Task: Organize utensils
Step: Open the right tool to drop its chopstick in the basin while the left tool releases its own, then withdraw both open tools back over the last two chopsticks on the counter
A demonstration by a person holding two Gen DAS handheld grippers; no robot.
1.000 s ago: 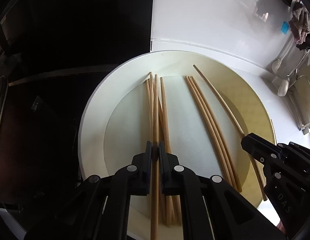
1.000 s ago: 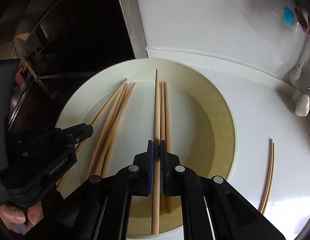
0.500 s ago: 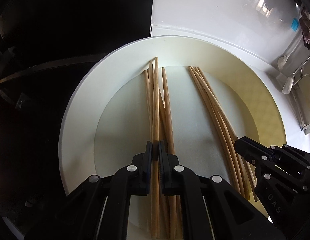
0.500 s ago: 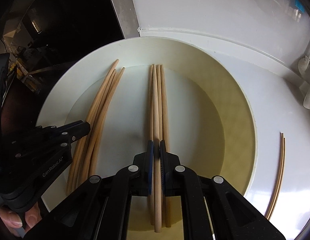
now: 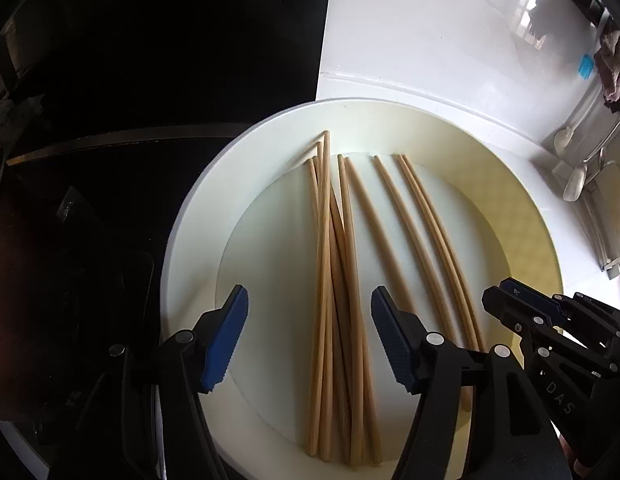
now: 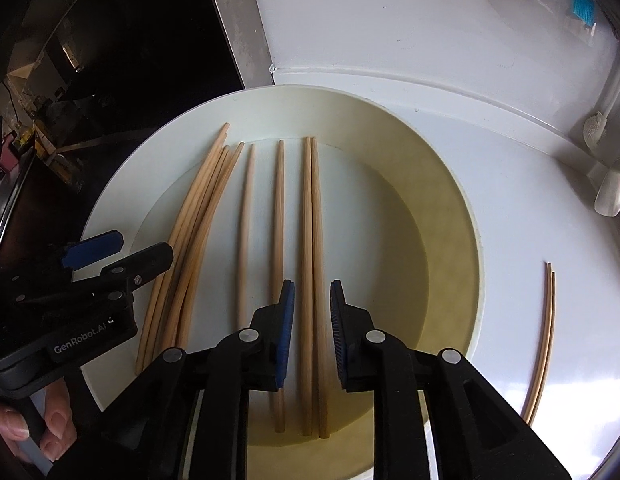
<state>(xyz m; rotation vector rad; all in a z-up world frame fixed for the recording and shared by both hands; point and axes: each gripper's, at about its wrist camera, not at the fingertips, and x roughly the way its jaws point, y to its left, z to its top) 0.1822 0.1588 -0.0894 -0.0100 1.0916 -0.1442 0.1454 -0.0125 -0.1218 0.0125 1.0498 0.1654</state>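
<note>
Chopsticks (image 5: 329, 280) lie loose btwn opening left gripper (image 5: 306, 300); pair btwn opening right gripper (image 6: 311, 294), ungripped.

Left gripper (image 5: 306, 308) is pointing steeply down, jaws opening, blue pads (image 5: 224, 340) standing well apart with nothing pressing on them. Right gripper (image 6: 311, 286) is also tilting steeply down, jaws opening (gap still narrow), pads clear on both sides. In the right wrist view the left gripper is sitting at 9 o'clock, fingers of the person's hand (image 6: 34, 432) curling round its handle at 8 o'clock. In the left wrist view the right gripper is showing at 4 o'clock.
</note>
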